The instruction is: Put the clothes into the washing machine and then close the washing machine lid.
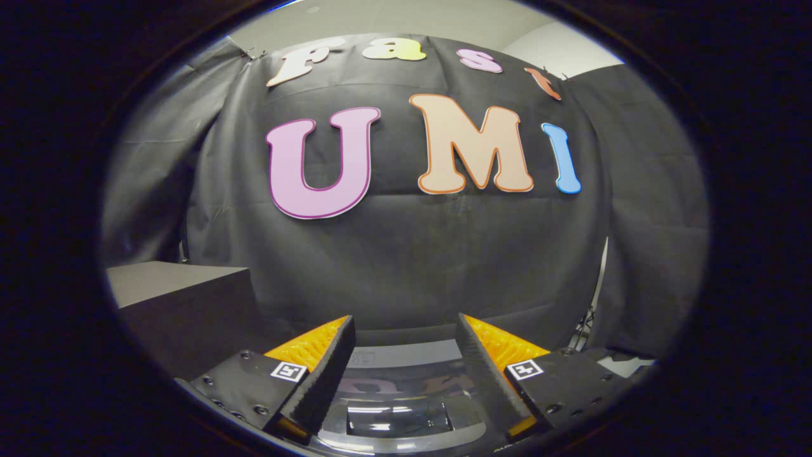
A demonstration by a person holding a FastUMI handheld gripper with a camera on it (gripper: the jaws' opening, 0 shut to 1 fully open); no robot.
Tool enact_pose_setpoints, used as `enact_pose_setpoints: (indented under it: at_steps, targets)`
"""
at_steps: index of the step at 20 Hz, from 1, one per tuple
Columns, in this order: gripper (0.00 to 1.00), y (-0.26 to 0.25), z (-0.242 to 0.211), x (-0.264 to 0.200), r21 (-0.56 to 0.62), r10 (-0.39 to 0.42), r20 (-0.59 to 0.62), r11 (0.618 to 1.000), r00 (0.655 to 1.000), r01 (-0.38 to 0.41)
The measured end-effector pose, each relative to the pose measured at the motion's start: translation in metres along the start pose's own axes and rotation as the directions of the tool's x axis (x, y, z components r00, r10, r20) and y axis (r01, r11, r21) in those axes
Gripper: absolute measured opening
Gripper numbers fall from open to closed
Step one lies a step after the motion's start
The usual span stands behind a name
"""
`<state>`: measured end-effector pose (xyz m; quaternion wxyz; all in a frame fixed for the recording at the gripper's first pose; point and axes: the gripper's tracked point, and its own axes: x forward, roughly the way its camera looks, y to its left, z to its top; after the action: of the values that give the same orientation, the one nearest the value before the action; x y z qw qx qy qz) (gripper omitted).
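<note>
My gripper [404, 330] is open, its two fingers spread wide with nothing between them. Below and between the fingers lies the top of the washing machine [399, 416]: a glossy dark lid with a window that mirrors the booth wall, lying flat and shut. A pale strip of the machine's back panel [406, 354] runs just ahead of the fingertips. The gripper hovers above the lid, looking toward the black cloth wall beyond.
A dark grey box-like block [181, 304] stands to the left of the machine, its flat top higher than the fingers. Black cloth walls close the booth at the back and on both sides. A thin stand leg [587, 330] shows beside the right cloth.
</note>
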<state>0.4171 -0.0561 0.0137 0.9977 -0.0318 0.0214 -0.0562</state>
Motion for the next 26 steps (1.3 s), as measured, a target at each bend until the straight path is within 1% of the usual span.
enact_pose_setpoints:
  at_steps: [5, 9, 12, 14, 15, 19, 21, 23, 26]
  targets:
    - [0.98, -0.005, 0.002, -0.033, 0.000, 0.009, 0.002, 1.000, 1.000, -0.009]
    - [0.98, -0.013, -0.003, -0.063, 0.045, -0.004, -0.023, 0.999, 1.000, 0.005]
    - [0.98, -0.007, -0.004, -0.093, 0.091, 0.041, -0.042, 0.995, 0.998, -0.037]
    - [0.98, 0.001, -0.005, -0.114, 0.122, 0.087, -0.064, 0.989, 0.994, -0.079]
    - [0.97, 0.002, -0.004, -0.125, 0.120, 0.098, -0.069, 0.989, 0.993, -0.089]
    - [0.97, -0.005, 0.001, -0.168, 0.090, 0.090, -0.059, 0.992, 0.994, -0.085]
    - [0.97, -0.009, -0.004, -0.186, 0.058, 0.073, -0.048, 0.996, 0.996, -0.071]
    - [0.97, -0.006, -0.011, -0.204, 0.022, 0.083, -0.040, 0.996, 0.996, -0.083]
    - [0.97, 0.002, -0.026, -0.233, -0.047, 0.131, -0.044, 0.990, 0.990, -0.133]
